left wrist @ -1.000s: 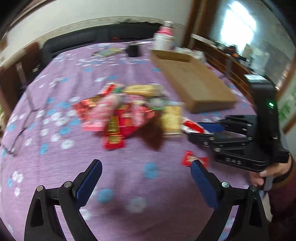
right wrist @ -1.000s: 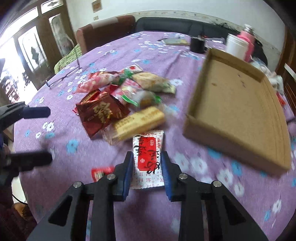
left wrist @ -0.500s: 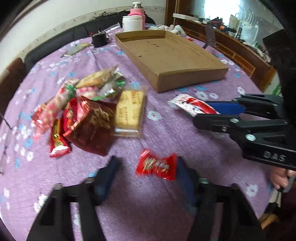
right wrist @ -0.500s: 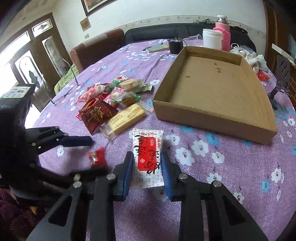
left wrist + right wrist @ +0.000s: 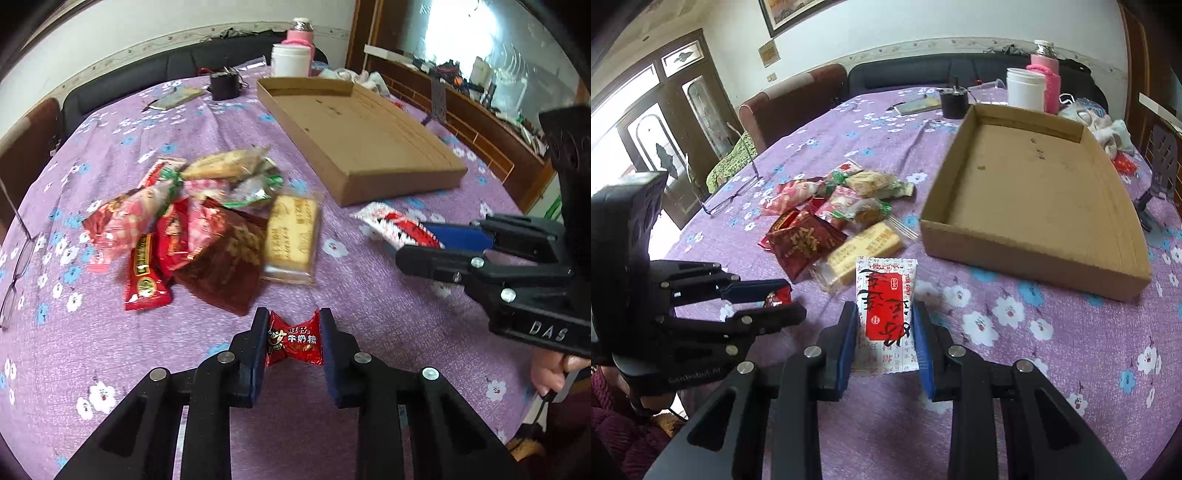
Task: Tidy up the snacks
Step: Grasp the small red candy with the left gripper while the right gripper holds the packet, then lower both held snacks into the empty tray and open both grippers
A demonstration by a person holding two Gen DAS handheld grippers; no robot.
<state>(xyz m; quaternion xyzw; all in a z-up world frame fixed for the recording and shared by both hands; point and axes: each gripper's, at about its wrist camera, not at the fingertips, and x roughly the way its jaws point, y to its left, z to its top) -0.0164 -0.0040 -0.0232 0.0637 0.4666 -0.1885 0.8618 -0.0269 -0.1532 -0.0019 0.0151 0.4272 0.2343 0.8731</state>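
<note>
My left gripper [image 5: 293, 341] is shut on a small red candy [image 5: 294, 343] near the table's front edge; it also shows in the right wrist view [image 5: 764, 304] with the candy [image 5: 778, 297]. My right gripper [image 5: 884, 334] is shut on a white and red packet [image 5: 886, 310]; it also shows in the left wrist view [image 5: 424, 243] with the packet [image 5: 391, 225]. A pile of snacks [image 5: 207, 225] lies mid-table. An empty cardboard tray [image 5: 1034, 192] lies beyond it; it also shows in the left wrist view [image 5: 354, 136].
A purple flowered cloth [image 5: 332, 295] covers the table. Glasses [image 5: 18, 258] lie at the left edge. A white jar [image 5: 1025, 88], a pink bottle [image 5: 1043, 81] and a black cup [image 5: 955, 103] stand at the far side. A phone stand [image 5: 1160, 173] stands right of the tray.
My left gripper has come down over the small red candy and shut on it. My right gripper still holds the white and red packet and has lifted a little toward the tray.
</note>
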